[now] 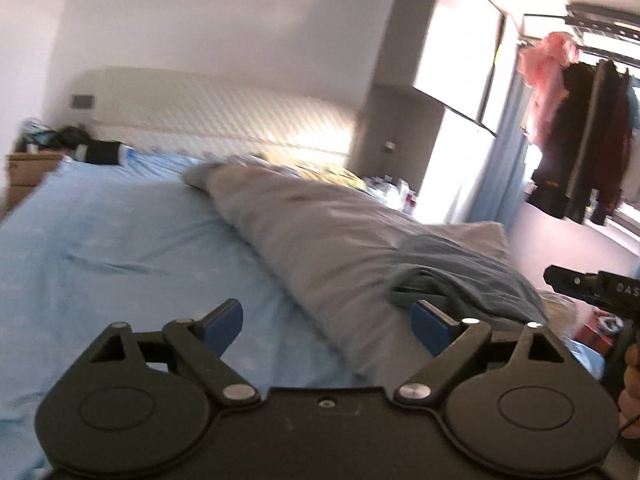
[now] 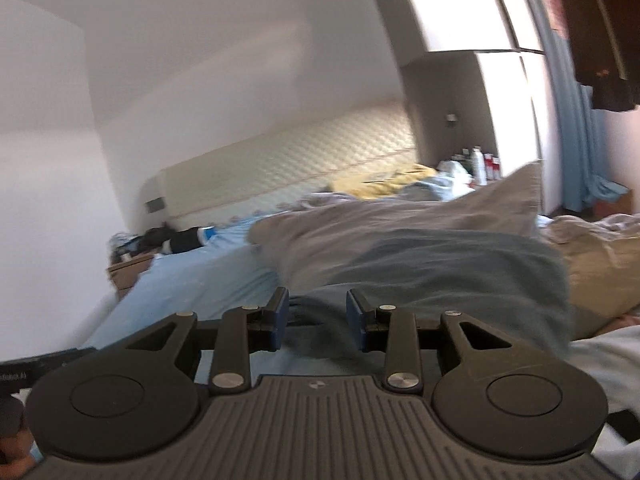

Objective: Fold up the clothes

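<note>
A long grey garment [image 1: 320, 232] lies slantwise across the light blue bed sheet [image 1: 100, 240]. A blue-grey garment [image 1: 460, 268] rests crumpled on its near end. My left gripper [image 1: 328, 326] hovers over the sheet beside the grey garment, jaws wide open and nothing between them. My right gripper [image 2: 318, 320] points at the blue-grey garment [image 2: 460, 264] with its pads partly apart. Cloth shows in the gap, and I see none pinched. In the left wrist view the right gripper [image 1: 554, 274] juts in from the right edge, off the cloth's right side.
A padded headboard [image 1: 224, 112] runs along the far wall. A wooden nightstand [image 1: 28, 172] with dark clutter stands at the far left. Beige and yellow bedding [image 2: 600, 256] is heaped on the bed's right side. Clothes hang on a rack [image 1: 580, 140] by the window.
</note>
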Motion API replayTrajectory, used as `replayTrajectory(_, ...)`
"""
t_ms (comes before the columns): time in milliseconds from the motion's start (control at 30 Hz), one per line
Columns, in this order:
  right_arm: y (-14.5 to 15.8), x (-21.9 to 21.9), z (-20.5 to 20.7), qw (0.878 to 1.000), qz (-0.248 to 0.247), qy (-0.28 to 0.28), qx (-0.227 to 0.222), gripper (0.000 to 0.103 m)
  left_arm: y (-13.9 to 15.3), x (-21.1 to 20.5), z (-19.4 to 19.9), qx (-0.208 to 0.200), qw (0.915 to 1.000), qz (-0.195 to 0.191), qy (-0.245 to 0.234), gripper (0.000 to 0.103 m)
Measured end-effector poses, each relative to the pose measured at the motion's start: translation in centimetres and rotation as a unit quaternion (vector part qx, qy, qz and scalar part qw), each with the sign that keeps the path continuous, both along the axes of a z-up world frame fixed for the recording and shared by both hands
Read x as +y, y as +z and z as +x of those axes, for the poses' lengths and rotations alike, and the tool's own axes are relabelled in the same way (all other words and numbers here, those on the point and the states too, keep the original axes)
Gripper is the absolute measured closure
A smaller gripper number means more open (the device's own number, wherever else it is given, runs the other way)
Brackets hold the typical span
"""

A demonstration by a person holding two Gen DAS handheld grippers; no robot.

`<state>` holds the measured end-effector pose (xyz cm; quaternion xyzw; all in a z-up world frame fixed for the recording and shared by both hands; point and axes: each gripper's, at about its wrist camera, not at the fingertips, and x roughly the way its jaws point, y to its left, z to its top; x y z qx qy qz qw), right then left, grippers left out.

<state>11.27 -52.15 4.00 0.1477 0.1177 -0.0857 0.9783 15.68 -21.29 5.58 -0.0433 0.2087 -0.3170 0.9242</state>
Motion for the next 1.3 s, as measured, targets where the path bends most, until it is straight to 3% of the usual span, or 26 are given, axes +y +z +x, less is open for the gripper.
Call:
replayTrajectory(267,-0.5,8.3,-0.7,0.998,-0.016,0.064,-0.006,0.068,0.3,9.0,-3.1,-0.025,0.9979,0.023,0.056,0.010)
replayTrajectory(467,-1.3,13.3,-1.1,0.995,-0.020,0.097,-0.006,0.068,0.1,13.9,-5.5,-0.052,0.9926,0.048,0.098,0.007)
replayTrajectory(633,-2.1,17.1,-2.3,0.993,-0.041,0.111,-0.012,0.068,-1.2,17.1,-7.2,-0.052,0.9882,0.050,0.135,0.006)
replayTrajectory(833,-5.2,20.3,-4.1,0.993,-0.012,0.119,-0.002,0.062,-4.2,18.6,-9.6,-0.049,0.9821,0.066,0.169,0.005)
replayTrajectory(1067,-9.6,24.6,-5.3,0.986,-0.054,0.143,0.059,0.058,-8.7,19.0,-11.5,-0.019,0.9768,0.095,0.191,0.005)
replayTrajectory(1300,-9.5,25.5,-6.6,0.984,-0.087,0.137,0.069,0.035,-10.2,19.9,-12.2,-0.016,0.9725,0.096,0.211,0.002)
